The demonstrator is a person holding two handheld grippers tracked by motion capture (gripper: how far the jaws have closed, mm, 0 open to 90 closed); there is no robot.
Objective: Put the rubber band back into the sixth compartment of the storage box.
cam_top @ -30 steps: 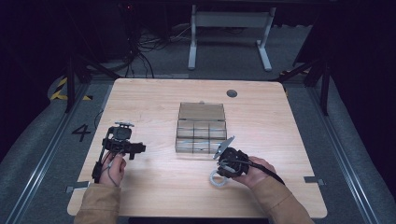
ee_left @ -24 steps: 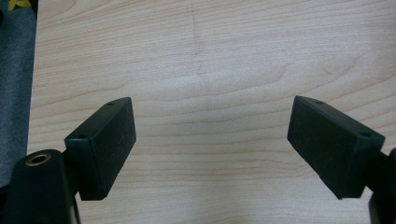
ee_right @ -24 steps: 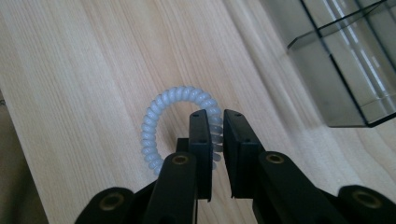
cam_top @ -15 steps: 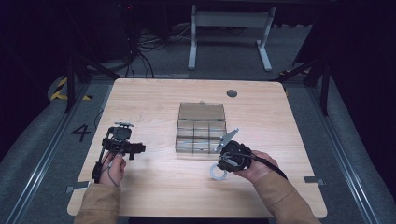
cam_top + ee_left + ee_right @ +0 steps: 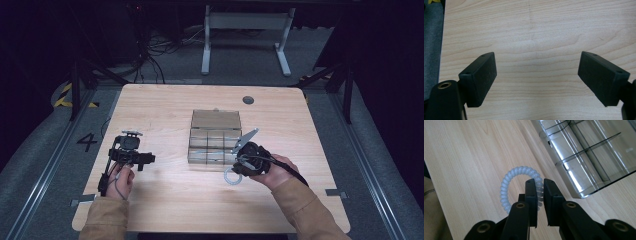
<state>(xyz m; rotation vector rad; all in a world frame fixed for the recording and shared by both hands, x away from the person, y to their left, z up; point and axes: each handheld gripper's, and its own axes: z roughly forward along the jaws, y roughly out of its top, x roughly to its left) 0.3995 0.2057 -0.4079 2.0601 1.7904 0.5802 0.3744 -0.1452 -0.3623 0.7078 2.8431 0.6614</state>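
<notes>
A white spiral hair tie point(image 5: 505, 187) hangs just above the wooden table point(image 5: 165, 200), with my right gripper point(image 5: 540, 182) shut on its right side. In the high view the hair tie point(image 5: 231, 178) is just in front of the clear compartment box point(image 5: 215, 145), beneath my right gripper point(image 5: 237, 171). The box's near corner point(image 5: 589, 152) is at the upper right of the right gripper view, and its compartments look empty there. My left gripper point(image 5: 131, 150) is over the table's left part. Its jaws stand wide open point(image 5: 536, 72) above bare wood.
The box's lid point(image 5: 215, 119) lies open at the back. A round dark grommet point(image 5: 248, 100) sits near the table's far edge. The table's left edge point(image 5: 443, 50) is close to my left gripper, with grey floor beyond it.
My right gripper has moved away from the person toward the box, carrying the hair tie with it. The left gripper has stayed still.
</notes>
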